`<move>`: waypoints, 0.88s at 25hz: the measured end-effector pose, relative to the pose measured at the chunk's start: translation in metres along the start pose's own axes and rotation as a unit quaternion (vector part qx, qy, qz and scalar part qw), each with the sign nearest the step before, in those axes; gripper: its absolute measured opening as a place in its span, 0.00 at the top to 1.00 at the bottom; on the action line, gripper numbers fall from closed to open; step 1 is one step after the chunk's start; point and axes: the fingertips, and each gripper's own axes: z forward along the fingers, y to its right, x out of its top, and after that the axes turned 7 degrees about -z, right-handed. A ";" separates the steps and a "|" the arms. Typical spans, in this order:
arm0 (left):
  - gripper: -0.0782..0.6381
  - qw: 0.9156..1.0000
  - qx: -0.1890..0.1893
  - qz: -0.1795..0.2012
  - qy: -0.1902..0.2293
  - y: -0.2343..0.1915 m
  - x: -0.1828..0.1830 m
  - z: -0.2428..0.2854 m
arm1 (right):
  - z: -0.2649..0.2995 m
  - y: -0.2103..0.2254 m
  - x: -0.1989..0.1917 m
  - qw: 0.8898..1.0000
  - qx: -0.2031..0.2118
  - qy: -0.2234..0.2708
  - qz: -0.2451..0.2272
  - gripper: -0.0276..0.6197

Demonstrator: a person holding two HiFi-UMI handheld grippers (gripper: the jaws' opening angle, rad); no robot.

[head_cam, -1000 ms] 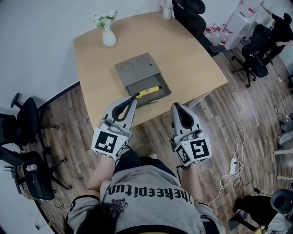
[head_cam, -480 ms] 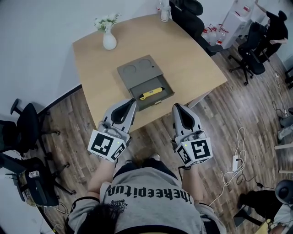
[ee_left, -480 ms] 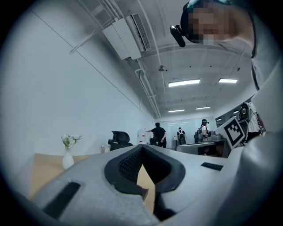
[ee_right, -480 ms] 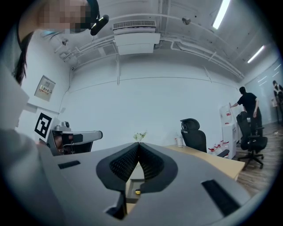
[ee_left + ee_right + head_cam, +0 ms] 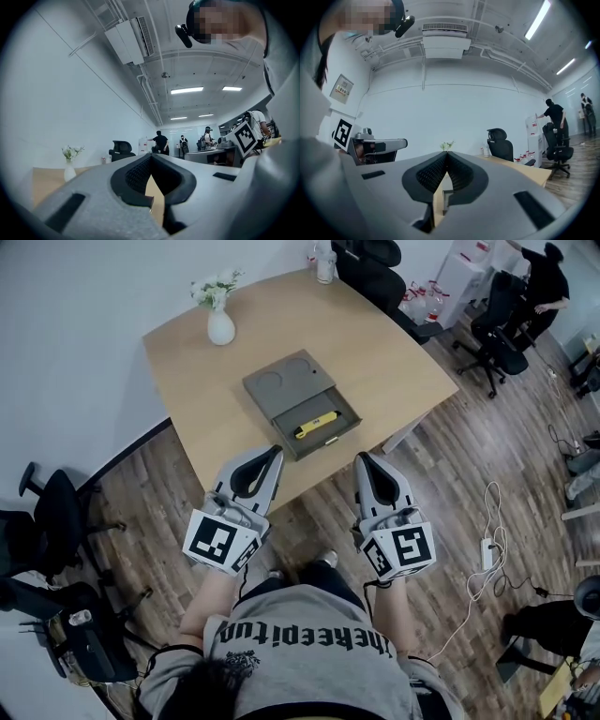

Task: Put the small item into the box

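Observation:
A flat grey box (image 5: 286, 381) sits mid-table with its drawer (image 5: 339, 433) pulled out toward me. A small yellow item (image 5: 317, 424) lies inside the drawer. My left gripper (image 5: 277, 452) is shut and empty, hovering at the table's near edge, short of the drawer. Level with it to the right, my right gripper (image 5: 359, 458) is also shut and empty, just off the table edge. In the left gripper view the left gripper (image 5: 150, 157) has its tips together with nothing between them. The right gripper (image 5: 446, 153) looks the same in its own view.
On the wooden table (image 5: 394, 352) a white vase of flowers (image 5: 220, 324) stands at the far left and a bottle (image 5: 324, 266) at the far corner. Black office chairs (image 5: 42, 512) stand left and behind. A person (image 5: 542, 268) stands far right. A power strip with cables (image 5: 487, 554) lies on the floor.
Both grippers have drawn back from the box toward me. The left tip was beside the yellow item at the drawer; now it is at the table edge, with the item lying in the drawer.

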 end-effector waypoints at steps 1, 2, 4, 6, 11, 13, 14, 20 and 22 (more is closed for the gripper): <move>0.87 1.000 -0.004 0.000 0.000 0.001 0.001 -0.004 | -0.003 -0.004 0.001 1.000 -0.004 0.000 0.000 0.95; 0.87 1.000 -0.008 0.000 0.000 0.001 0.001 -0.008 | -0.005 -0.009 0.001 1.000 -0.008 0.000 0.000 0.95; 0.87 1.000 -0.016 0.001 -0.001 0.002 0.002 -0.016 | -0.010 -0.018 0.002 1.000 -0.013 -0.002 -0.004 0.95; 0.87 1.000 -0.022 0.001 -0.002 0.003 0.003 -0.024 | -0.015 -0.028 0.003 1.000 -0.018 -0.002 -0.007 0.95; 0.87 0.999 -0.037 -0.001 -0.003 0.005 0.003 -0.044 | -0.026 -0.050 0.006 0.999 -0.030 0.000 -0.010 0.95; 0.87 0.999 -0.043 -0.002 -0.004 0.007 0.004 -0.051 | -0.031 -0.057 0.008 0.999 -0.035 0.000 -0.011 0.95; 0.87 0.999 -0.045 -0.003 -0.005 0.008 0.005 -0.054 | -0.033 -0.061 0.009 0.999 -0.037 0.000 -0.011 0.95; 0.87 0.998 -0.057 -0.004 -0.003 0.011 0.008 -0.072 | -0.044 -0.081 0.013 0.999 -0.047 0.001 -0.016 0.95; 0.87 0.998 -0.059 -0.004 -0.002 0.011 0.008 -0.078 | -0.047 -0.089 0.014 0.999 -0.048 0.001 -0.018 0.95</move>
